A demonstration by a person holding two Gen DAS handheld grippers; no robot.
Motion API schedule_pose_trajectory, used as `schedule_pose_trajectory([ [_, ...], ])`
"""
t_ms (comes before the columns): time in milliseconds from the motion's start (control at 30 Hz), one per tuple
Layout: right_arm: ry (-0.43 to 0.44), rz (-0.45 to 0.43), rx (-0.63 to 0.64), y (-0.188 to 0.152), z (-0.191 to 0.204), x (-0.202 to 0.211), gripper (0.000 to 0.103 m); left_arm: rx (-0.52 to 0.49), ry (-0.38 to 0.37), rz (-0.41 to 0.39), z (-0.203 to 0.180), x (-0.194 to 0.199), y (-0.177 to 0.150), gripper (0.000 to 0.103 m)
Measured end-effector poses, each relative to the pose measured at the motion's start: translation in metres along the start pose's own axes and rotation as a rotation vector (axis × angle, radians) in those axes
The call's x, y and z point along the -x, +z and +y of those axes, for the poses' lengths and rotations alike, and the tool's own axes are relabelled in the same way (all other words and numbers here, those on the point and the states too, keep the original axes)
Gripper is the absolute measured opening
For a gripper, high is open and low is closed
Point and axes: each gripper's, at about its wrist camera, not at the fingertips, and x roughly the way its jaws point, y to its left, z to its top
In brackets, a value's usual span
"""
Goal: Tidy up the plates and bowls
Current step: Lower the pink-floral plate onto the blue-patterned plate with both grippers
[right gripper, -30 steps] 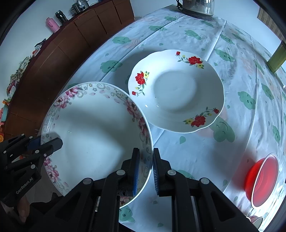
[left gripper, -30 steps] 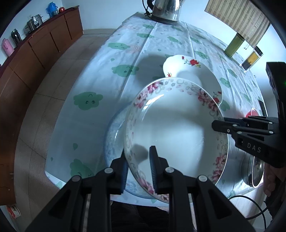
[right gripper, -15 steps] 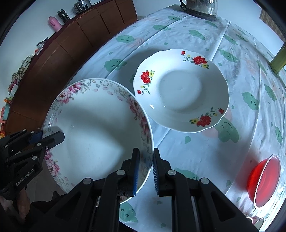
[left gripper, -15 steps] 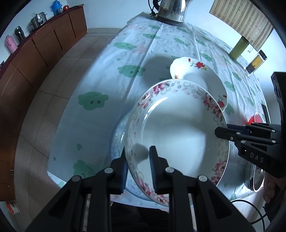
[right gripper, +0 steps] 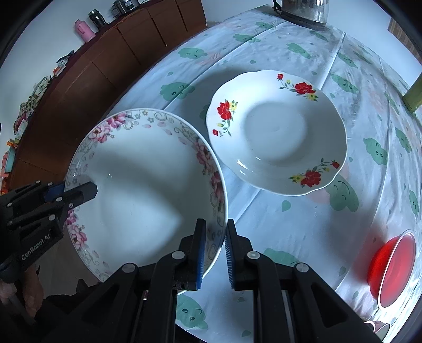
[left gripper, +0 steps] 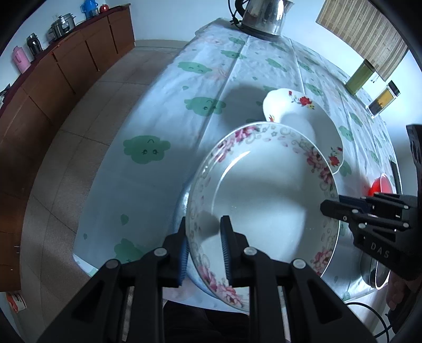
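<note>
A large white bowl with a pink floral rim (left gripper: 266,200) (right gripper: 147,184) is held above the table's near edge by both grippers. My left gripper (left gripper: 203,229) is shut on its near-left rim. My right gripper (right gripper: 214,234) is shut on its right rim; it shows at the right in the left wrist view (left gripper: 343,208). A white plate with red flowers (right gripper: 277,129) (left gripper: 303,116) lies on the table beyond the bowl. A small red bowl (right gripper: 393,266) (left gripper: 379,184) sits at the right.
The table (right gripper: 290,224) wears a cloud-print cloth. A steel kettle (left gripper: 263,15) stands at the far end, with a green canister (left gripper: 358,76) and a jar (left gripper: 382,100) at the far right. A wooden sideboard (left gripper: 52,84) runs along the left wall. A metal pot (left gripper: 374,271) is near right.
Both grippers have lifted the floral bowl higher off the table and carried it slightly toward the red-flower plate. Both grips are unchanged.
</note>
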Motion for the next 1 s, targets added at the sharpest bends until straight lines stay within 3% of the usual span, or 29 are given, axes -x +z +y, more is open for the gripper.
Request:
schedule_pose_trajectory([
  [1000, 0.020, 0.022, -0.017, -0.004, 0.010, -0.013, 0.016, -0.006, -0.008, 0.022, 0.014, -0.019, 0.008, 0.020],
])
